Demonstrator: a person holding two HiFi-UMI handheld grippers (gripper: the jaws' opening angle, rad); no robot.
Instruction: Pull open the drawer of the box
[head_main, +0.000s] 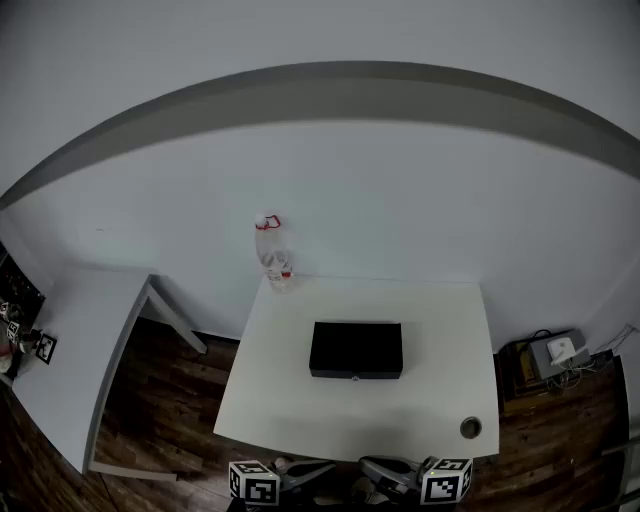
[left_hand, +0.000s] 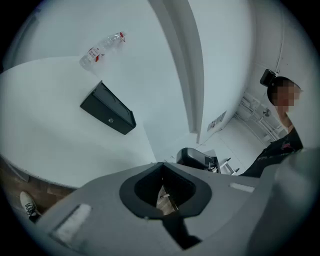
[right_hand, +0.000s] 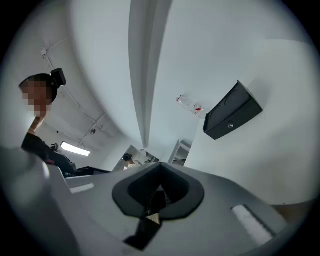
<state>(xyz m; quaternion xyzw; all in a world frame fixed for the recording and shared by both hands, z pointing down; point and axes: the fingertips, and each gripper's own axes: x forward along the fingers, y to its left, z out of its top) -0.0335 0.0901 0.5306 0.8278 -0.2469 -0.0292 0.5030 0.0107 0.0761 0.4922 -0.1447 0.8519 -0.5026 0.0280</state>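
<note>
A black box (head_main: 356, 348) lies in the middle of the white table (head_main: 290, 400), its drawer front with a small knob (head_main: 355, 377) facing me and flush with the body. The left gripper view shows the box (left_hand: 107, 107) far off at upper left, and the right gripper view shows the box (right_hand: 232, 111) at right. My left gripper (head_main: 328, 465) and right gripper (head_main: 366, 463) hang below the table's near edge, tips toward each other, well short of the box. Both are shut with nothing between their jaws.
A clear plastic bottle (head_main: 272, 252) with a red cap stands at the table's far edge. A round cable hole (head_main: 470, 428) sits at the near right corner. A second white table (head_main: 70, 340) stands to the left. A device with cables (head_main: 555, 350) lies on the floor at right.
</note>
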